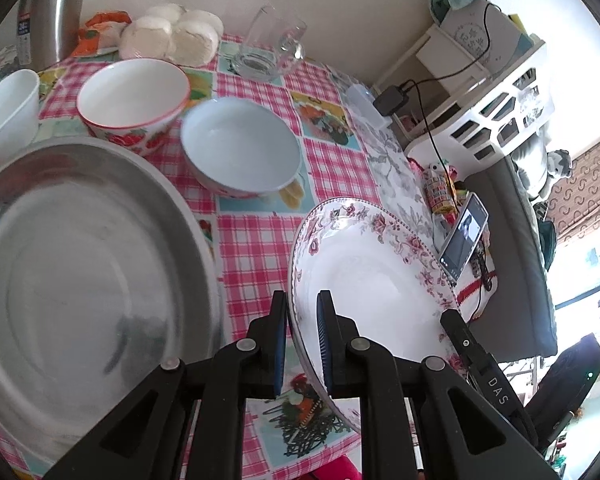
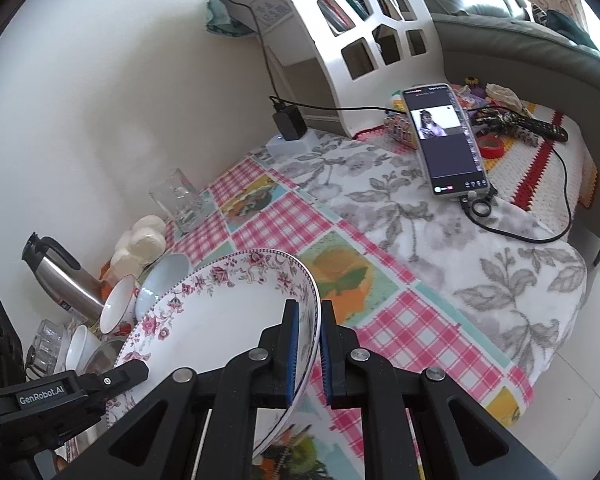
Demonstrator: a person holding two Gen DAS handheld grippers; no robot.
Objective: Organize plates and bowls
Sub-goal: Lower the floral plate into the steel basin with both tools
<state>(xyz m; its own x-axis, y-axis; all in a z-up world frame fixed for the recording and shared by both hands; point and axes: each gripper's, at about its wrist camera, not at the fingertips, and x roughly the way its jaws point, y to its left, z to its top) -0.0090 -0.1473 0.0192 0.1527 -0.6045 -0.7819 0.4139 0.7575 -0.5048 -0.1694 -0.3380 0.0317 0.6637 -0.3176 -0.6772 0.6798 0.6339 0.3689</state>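
Both grippers clamp the same floral plate [image 1: 364, 280], one on each side of its rim. In the left wrist view the left gripper [image 1: 302, 340] rises from the bottom centre of the frame, angled down toward the table, its blue-padded fingers [image 1: 323, 344] closed on the plate's left edge. The plate fills the lower centre-right, tilted, with the checked tablecloth [image 1: 260, 248] showing beneath it. The black tip of the right gripper [image 1: 454, 326] shows at the plate's far rim, lower right.

In the right wrist view the right gripper [image 2: 309, 344] also comes up from the bottom centre, pointing downward, its jaws closed on the plate's right rim; the left gripper's body sits at lower left.

A large steel plate [image 1: 80, 280] fills the left of the left wrist view. Above it stand a strawberry-patterned bowl [image 1: 134, 96], a pale blue bowl [image 1: 240, 148] and a white bowl [image 1: 6, 108] at the left edge. A glass mug [image 1: 272, 44] stands at upper centre, a phone [image 2: 446, 140] at upper right of the right view.
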